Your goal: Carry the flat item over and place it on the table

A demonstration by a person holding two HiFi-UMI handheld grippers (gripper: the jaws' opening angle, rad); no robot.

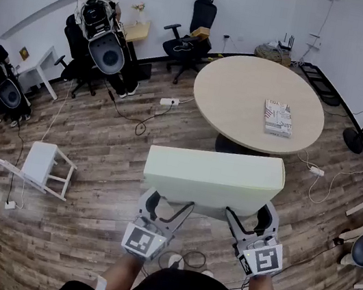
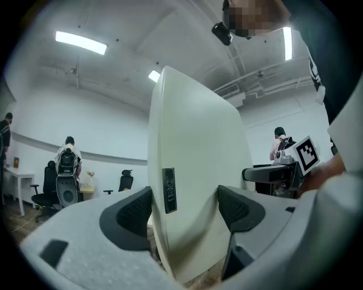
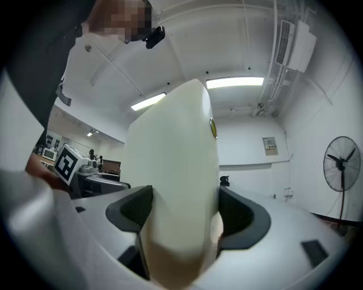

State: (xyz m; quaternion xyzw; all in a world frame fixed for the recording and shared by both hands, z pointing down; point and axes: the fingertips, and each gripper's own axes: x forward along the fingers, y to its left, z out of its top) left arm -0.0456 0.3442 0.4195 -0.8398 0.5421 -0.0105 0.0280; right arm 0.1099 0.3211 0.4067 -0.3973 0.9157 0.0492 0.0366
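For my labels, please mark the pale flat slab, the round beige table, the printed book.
pale flat slab [image 1: 214, 174], head view, broad face.
round beige table [image 1: 239, 95], head view, bare top.
printed book [image 1: 278, 117], head view, cover.

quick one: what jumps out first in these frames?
A pale flat panel, centre of the head view, clamped at its near edge by the left gripper and right gripper above the floor. Just beyond stands the round table, with only a book on it. At left a white stool lies tipped over.
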